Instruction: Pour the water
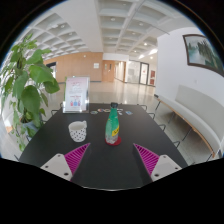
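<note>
My hand-held gripper hangs wide open and empty. The green bottle stands at twelve o'clock on the tabletop, cup at ten, ready for pouring.

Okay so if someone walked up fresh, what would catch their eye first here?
Probably the green bottle, upright on the dark table just beyond the tool, whose fingers are open and hold nothing. Left of the bottle stands a small white patterned cup. A big leafy plant fills the table's left side.
</note>
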The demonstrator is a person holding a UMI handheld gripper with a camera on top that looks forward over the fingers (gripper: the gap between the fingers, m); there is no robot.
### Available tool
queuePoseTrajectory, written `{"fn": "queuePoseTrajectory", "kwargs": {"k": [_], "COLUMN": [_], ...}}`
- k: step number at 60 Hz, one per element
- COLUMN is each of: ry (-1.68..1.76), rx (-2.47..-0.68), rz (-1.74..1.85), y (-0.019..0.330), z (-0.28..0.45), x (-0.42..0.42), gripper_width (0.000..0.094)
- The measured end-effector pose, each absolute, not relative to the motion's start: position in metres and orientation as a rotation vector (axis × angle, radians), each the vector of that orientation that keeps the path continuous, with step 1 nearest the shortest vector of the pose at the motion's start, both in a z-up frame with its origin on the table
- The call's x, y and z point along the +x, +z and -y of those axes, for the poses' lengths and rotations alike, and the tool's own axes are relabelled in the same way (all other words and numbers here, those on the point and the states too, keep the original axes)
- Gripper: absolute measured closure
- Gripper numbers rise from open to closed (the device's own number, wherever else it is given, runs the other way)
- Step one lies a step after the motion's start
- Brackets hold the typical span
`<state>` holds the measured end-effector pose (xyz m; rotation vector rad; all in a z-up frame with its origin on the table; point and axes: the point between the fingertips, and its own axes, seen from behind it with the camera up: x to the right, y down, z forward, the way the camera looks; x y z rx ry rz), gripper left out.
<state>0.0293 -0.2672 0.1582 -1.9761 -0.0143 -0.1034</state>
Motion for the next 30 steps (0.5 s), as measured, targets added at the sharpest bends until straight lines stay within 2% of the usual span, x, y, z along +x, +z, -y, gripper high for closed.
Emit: {"fn": "queuePoseTrajectory", "kwargs": {"k": [10, 21, 30], "ry": [-0.114, -0.121, -0.097], "rx": [-1.979, -1.956, -1.963], "rz": [0.022, 0.008, 0.010], "y": [0.173, 0.183, 0.175], "z": [0.318, 0.341, 0.349], "x": [0.027, 0.028, 0.022], "gripper_width": [0.0079, 0.0079, 0.0077]}}
